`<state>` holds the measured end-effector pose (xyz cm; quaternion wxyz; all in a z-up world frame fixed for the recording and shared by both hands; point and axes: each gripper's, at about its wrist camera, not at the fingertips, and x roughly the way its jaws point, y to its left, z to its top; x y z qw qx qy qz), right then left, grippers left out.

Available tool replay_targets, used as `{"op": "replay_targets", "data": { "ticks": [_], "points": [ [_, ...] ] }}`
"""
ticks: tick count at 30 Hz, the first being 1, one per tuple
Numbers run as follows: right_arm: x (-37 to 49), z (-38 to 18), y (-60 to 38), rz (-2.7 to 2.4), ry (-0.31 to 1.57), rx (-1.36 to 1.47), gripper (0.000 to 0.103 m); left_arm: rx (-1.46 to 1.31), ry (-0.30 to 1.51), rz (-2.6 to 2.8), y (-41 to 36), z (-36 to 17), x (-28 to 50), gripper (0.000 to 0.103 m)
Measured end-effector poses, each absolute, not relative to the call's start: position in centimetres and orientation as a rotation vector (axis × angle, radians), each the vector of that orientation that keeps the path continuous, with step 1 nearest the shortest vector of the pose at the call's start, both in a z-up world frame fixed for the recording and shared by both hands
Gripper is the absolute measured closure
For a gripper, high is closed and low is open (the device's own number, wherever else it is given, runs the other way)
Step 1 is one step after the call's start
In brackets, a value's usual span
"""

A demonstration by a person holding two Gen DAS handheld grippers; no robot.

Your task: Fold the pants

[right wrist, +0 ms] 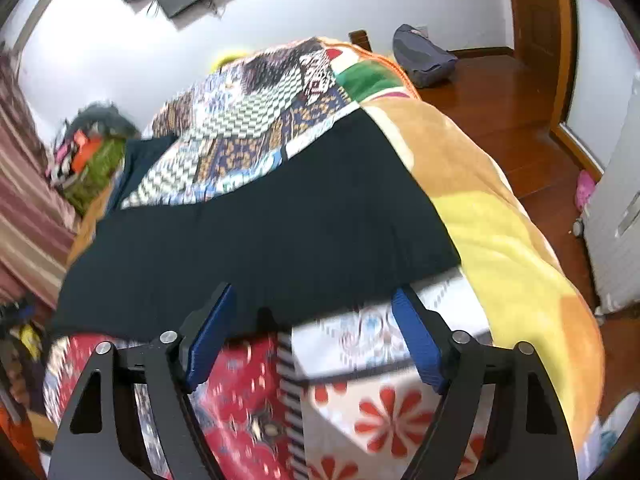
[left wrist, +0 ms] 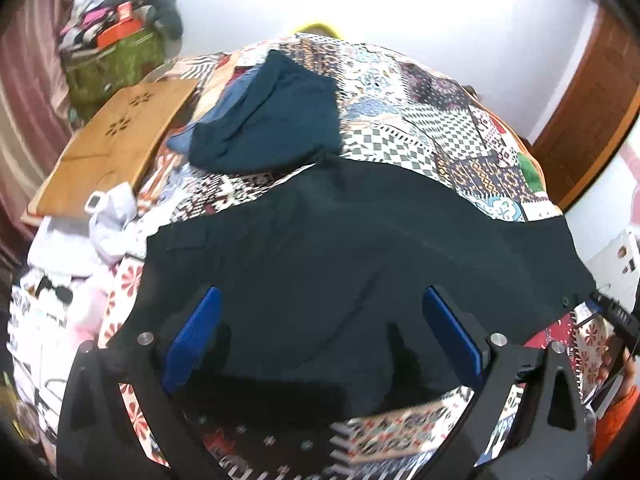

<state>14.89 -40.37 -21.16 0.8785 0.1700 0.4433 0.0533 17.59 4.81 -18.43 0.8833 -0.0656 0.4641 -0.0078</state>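
Dark pants (left wrist: 360, 248) lie spread flat across the patterned quilt (left wrist: 420, 120) on the bed. In the right wrist view the pants (right wrist: 260, 236) stretch from left to the quilt's right side. My left gripper (left wrist: 320, 300) is open, its blue pads (left wrist: 192, 336) wide apart just above the pants' near part. My right gripper (right wrist: 316, 300) is open and empty, hovering over the pants' near edge and the quilt (right wrist: 380, 400). The other gripper's tip shows at the right edge of the left wrist view (left wrist: 616, 316).
A pile of dark teal clothes (left wrist: 276, 116) lies farther back on the bed. A wooden lap tray (left wrist: 112, 140) and white items (left wrist: 108, 216) sit at the left. A green bag (left wrist: 116, 60) stands behind. Wooden floor (right wrist: 500, 100) and a door lie right of the bed.
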Motion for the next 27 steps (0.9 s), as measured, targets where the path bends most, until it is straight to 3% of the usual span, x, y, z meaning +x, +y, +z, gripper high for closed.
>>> {"op": "replay_targets", "data": {
  "ticks": [3,7,11,16,27],
  "points": [
    [15.8,-21.6,-41.2,0.104,0.894,0.425,0.040,-0.106,0.987,-0.018,3.2,-19.2,19.0,0.001],
    [17.1,-22.2,-42.1,0.058,0.879,0.451,0.081,-0.098,1.019,-0.018,1.5,-20.3,20.9,0.001],
    [18.2,-22.0,-43.3,0.075,0.873,0.485,0.094,-0.113,1.051,-0.037,0.2,-21.5,22.2,0.001],
    [19.0,-21.2,-44.3,0.036,0.820,0.483,0.099,-0.067,1.101,-0.050,-1.8,-23.5,23.2,0.001],
    [18.0,-17.7,-43.8,0.019,0.710,0.386,0.100,-0.045,1.073,-0.055,-1.9,-22.6,23.1,0.001]
  ]
}}
